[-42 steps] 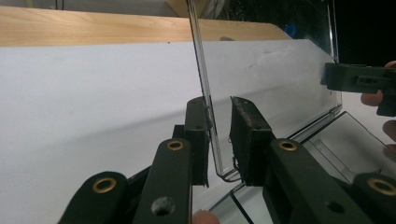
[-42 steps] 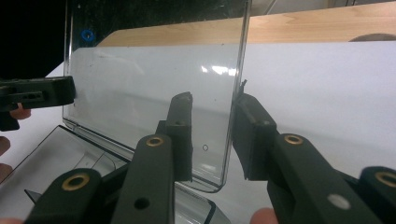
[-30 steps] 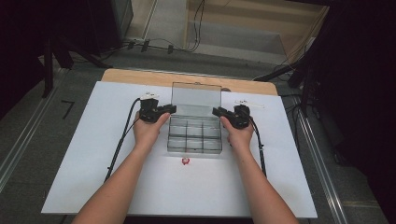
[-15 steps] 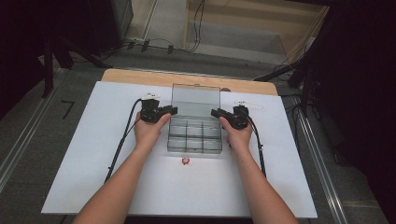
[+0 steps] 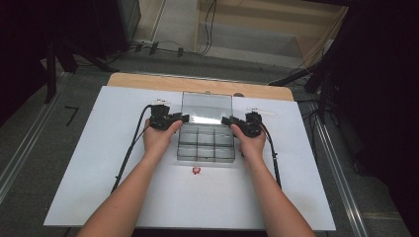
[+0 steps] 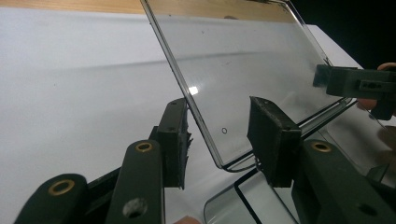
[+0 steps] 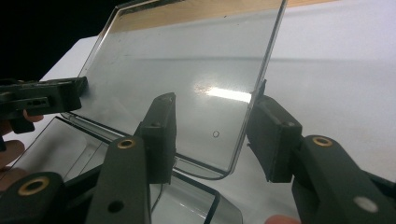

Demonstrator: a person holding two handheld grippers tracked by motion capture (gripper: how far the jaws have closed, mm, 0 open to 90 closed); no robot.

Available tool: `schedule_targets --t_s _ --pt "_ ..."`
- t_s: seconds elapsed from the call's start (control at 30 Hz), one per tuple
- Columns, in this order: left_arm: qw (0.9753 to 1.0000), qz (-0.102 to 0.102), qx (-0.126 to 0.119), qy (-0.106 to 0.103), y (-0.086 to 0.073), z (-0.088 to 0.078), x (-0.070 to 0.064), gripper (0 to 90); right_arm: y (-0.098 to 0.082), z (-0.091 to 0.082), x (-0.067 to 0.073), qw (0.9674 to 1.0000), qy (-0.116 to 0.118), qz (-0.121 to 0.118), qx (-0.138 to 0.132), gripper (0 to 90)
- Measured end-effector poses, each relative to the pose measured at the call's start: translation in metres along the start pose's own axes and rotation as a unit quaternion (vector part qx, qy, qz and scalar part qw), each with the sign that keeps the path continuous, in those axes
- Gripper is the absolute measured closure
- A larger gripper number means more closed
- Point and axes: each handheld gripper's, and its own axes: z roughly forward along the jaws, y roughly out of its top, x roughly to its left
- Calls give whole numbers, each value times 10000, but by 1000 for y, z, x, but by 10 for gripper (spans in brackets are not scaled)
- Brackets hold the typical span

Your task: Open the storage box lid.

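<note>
Letting go of the lid looks like the step in hand. The clear compartment box (image 5: 205,143) sits on the white table (image 5: 99,163), and its lid (image 5: 207,106) is swung up and leaning back on the far side of the box. The left gripper (image 5: 184,118) is at the box's left far corner and the right gripper (image 5: 226,120) at its right far corner, each with a lower corner of the lid between its jaws.

In the left gripper view the lid edge (image 6: 196,102) is right up against one pad, with a clear gap to the other. In the right gripper view the lid (image 7: 187,88) edge lies close to one pad too. Both sets of jaws have just been opening, so they stand apart with the lid loose between them, not clamped.

A small red thing (image 5: 196,171) lies on the table just on the near side of the box.

Next move, I'd guess: back both grippers off sideways from the box without nudging the lid shut, then go for whatever belongs in the 6 or so compartments.
</note>
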Motion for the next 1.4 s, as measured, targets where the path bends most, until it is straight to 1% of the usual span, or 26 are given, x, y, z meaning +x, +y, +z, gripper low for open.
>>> schedule_targets --t_s 0.07,0.13,0.17,0.2,0.23,0.3,0.37,0.4,0.47,0.5,0.57,0.6,0.63,0.67,0.7,0.77,0.83,0.9,0.97,1.0,1.07,1.13,1.2,1.23,1.3,1.4 --pt "10000 39 29 52 0 1 0 533 -1 1 -1 10000 10 41 21 493" --pt "9998 133 65 124 -1 1 0 532 -2 2 -3 9999 -8 138 87 445" --pt "9997 153 68 154 -1 1 -1 540 -3 3 -5 9997 -24 234 93 442" --pt "9997 146 63 163 -1 1 -1 547 -3 3 -6 9996 -90 246 102 472" --pt "9997 146 70 162 -1 2 -1 549 -2 2 -6 9996 -145 208 83 490" --pt "9998 122 67 144 -1 2 0 550 -2 1 -4 9996 -243 42 97 491" --pt "9998 120 61 141 -2 2 0 550 -2 1 -3 9996 -254 23 104 487" --pt "9998 151 59 149 -1 2 0 550 -2 1 -4 9997 -228 27 102 484" --pt "9998 174 38 111 -2 1 -1 536 -2 0 -4 9997 -240 -10 83 448" --pt "9998 184 12 83 -2 0 -1 522 -2 -1 -4 9996 -259 -30 76 422" --pt "9997 210 -33 94 -2 -2 -3 438 -3 -3 -5 9997 -238 -26 57 377" --pt "9997 230 -59 54 -2 -4 -3 431 -3 -4 -5 9997 -228 -50 45 355" --pt "9996 268 -88 59 -2 -7 -4 415 -3 -6 -4 9997 -213 -72 41 345" --pt "9995 295 -113 85 -3 -9 -5 370 -3 -9 -3 9997 -220 -143 1 334" --pt "9994 327 -145 43 -3 -11 -6 336 -4 -11 -3 9996 -239 -176 -28 316" --pt "9990 400 -173 -12 -4 -15 -7 317 -5 -16 -2 9994 -224 -249 -63 275" --pt "9988 455 -185 -43 -5 -18 -9 257 -6 -19 -1 9992 -231 -319 -55 248" --pt "9984 486 -202 -187 -5 -23 -13 206 -7 -24 1 9988 -228 -423 -64 228" --pt "9978 584 -210 -244 -6 -28 -17 150 -9 -29 5 9984 -201 -523 -90 200" --pt "9976 610 -224 -240 -7 -29 -18 127 -10 -31 7 9982 -200 -560 -87 188" --pt "9967 728 -229 -264 -8 -34 -23 96 -12 -35 11 9974 -197 -689 -96 173" --pt "9958 870 -197 -204 -10 -37 -26 69 -14 -39 14 9965 -205 -800 -92 152" --pt "9955 898 -206 -213 -13 -40 -28 38 -16 -44 18 9958 -175 -892 -107 143" --pt "9956 878 -230 -238 -14 -43 -29 16 -17 -46 20 9956 -163 -912 -115 134" --pt "9953 884 -288 -267 -16 -48 -30 12 -18 -50 22 9951 -147 -975 -104 98" --pt "9947 912 -325 -359 -20 -55 -31 0 -22 -56 25 9942 -14 -1073 -84 88"
